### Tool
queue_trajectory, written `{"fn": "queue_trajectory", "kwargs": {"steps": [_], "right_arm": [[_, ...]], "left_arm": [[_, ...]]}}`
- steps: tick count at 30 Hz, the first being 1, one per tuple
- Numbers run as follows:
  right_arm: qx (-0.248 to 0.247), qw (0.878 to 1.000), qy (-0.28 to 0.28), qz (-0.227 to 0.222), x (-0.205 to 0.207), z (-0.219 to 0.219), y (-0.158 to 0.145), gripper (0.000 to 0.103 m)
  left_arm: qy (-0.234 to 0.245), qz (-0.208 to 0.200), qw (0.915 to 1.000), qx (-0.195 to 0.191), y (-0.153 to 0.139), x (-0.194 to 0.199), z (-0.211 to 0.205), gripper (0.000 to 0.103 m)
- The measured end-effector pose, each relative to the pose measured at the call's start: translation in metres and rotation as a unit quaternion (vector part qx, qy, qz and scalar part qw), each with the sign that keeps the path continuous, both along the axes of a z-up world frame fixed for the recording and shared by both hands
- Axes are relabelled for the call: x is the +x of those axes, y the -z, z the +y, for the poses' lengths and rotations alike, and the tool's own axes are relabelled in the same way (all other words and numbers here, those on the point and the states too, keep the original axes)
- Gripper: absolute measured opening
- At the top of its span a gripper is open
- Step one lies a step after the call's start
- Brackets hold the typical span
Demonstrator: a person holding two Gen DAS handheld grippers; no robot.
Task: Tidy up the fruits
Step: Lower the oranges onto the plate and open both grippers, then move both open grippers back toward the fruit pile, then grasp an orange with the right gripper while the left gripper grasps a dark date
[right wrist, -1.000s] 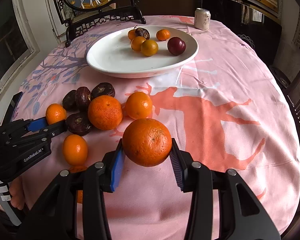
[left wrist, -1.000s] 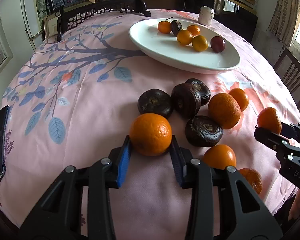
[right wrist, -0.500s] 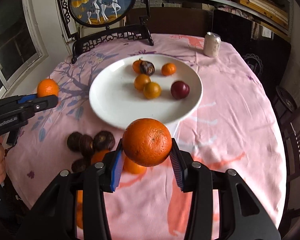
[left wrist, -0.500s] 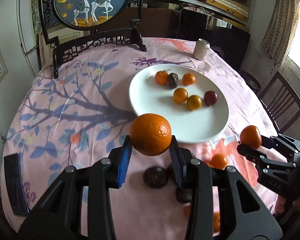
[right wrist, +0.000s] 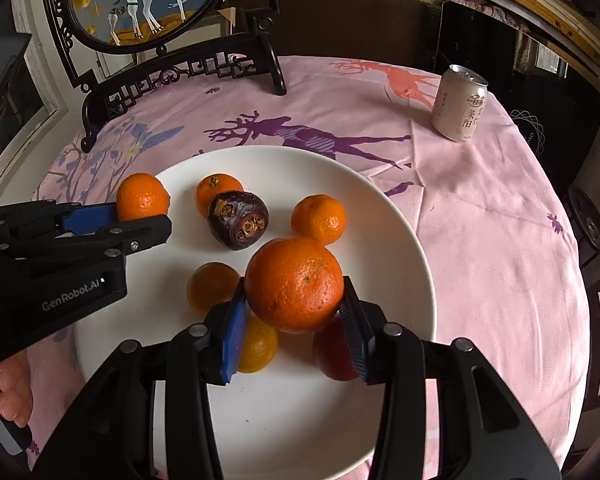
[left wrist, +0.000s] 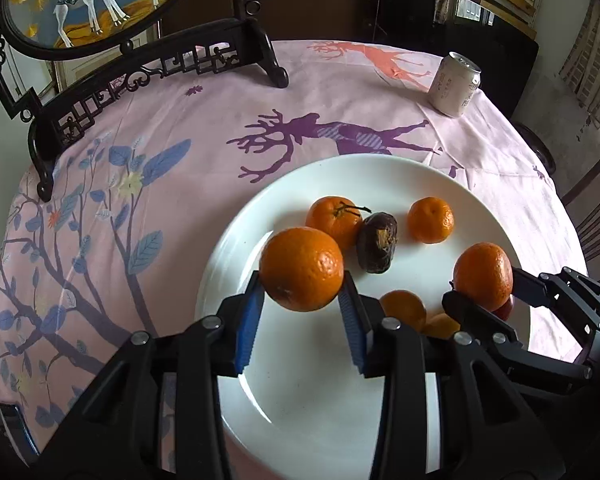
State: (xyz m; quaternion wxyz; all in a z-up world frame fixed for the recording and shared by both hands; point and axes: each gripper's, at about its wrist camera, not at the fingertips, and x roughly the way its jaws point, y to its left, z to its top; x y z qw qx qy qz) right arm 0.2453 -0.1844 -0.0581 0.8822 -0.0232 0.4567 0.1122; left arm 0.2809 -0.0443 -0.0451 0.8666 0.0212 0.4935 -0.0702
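In the left wrist view my left gripper (left wrist: 301,282) is shut on a large orange (left wrist: 302,268), held just above the left part of the white plate (left wrist: 228,280). In the right wrist view my right gripper (right wrist: 293,288) is shut on a second large orange (right wrist: 294,284) over the middle of the plate (right wrist: 400,240). Each gripper also shows in the other view, the right gripper (left wrist: 484,288) and the left gripper (right wrist: 142,218), both side by side over the plate. On the plate lie several small tangerines, a dark wrinkled passion fruit (right wrist: 238,220) and a red plum (right wrist: 332,356), partly hidden.
A drink can (right wrist: 460,104) stands on the pink tablecloth behind the plate to the right. A dark carved stand (left wrist: 160,68) with a round painting rises at the table's back left. A chair (left wrist: 596,208) stands off the right edge. A person's hand (right wrist: 12,392) grips the left tool.
Both grippers have carried their oranges away from the loose fruit near the table's front and now hang over the white plate, which looks much closer and larger.
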Motion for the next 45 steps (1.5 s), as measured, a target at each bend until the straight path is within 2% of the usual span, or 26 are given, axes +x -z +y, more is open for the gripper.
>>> {"fn": "queue_trajectory", "kwargs": {"steps": [1, 2, 3, 4, 9, 16, 23, 26, 30, 34, 40, 45], "right_arm": [[-0.002, 1.0, -0.001, 0.0, 0.002, 0.0, 0.001, 0.046], [-0.007, 1.0, -0.003, 0.0, 0.002, 0.0, 0.002, 0.058], [-0.016, 1.0, 0.001, -0.01, 0.001, 0.001, 0.0, 0.065], [-0.024, 0.999, 0.007, -0.028, -0.002, 0.001, -0.003, 0.066], [-0.03, 0.999, 0.009, -0.039, -0.02, -0.004, -0.018, 0.066], [-0.023, 0.999, -0.001, -0.036, -0.085, -0.001, -0.03, 0.067], [0.003, 0.999, -0.024, -0.031, -0.162, 0.009, -0.027, 0.067], [0.013, 0.999, -0.03, -0.029, -0.203, 0.012, -0.02, 0.067], [0.004, 0.999, 0.002, -0.036, -0.235, 0.009, -0.007, 0.067], [0.011, 1.0, 0.008, -0.027, -0.235, 0.001, 0.004, 0.067], [0.009, 1.0, -0.005, 0.004, -0.208, 0.002, 0.025, 0.052], [-0.001, 1.0, -0.015, 0.018, -0.183, 0.013, 0.038, 0.051]], "left_arm": [[0.002, 0.007, 1.0, -0.004, 0.003, 0.004, 0.0, 0.042], [0.003, 0.011, 0.9999, -0.009, 0.005, 0.007, 0.0, 0.047], [-0.001, 0.01, 0.9999, -0.01, 0.005, 0.009, 0.001, 0.069], [-0.008, 0.0, 0.9999, -0.009, 0.003, 0.008, 0.002, 0.081], [-0.014, -0.03, 0.9991, -0.026, -0.021, -0.011, 0.011, 0.081], [-0.008, -0.068, 0.9971, -0.032, -0.043, -0.095, 0.032, 0.086], [-0.021, -0.083, 0.9963, -0.013, -0.024, -0.181, 0.056, 0.086], [-0.032, -0.08, 0.9961, -0.017, -0.009, -0.213, 0.069, 0.087], [-0.04, -0.07, 0.9966, -0.015, 0.011, -0.245, 0.081, 0.087], [-0.042, -0.057, 0.9975, -0.011, 0.023, -0.258, 0.087, 0.087], [-0.052, -0.052, 0.9973, -0.001, 0.029, -0.257, 0.091, 0.087], [-0.05, -0.051, 0.9974, 0.012, 0.032, -0.247, 0.088, 0.087]]}}
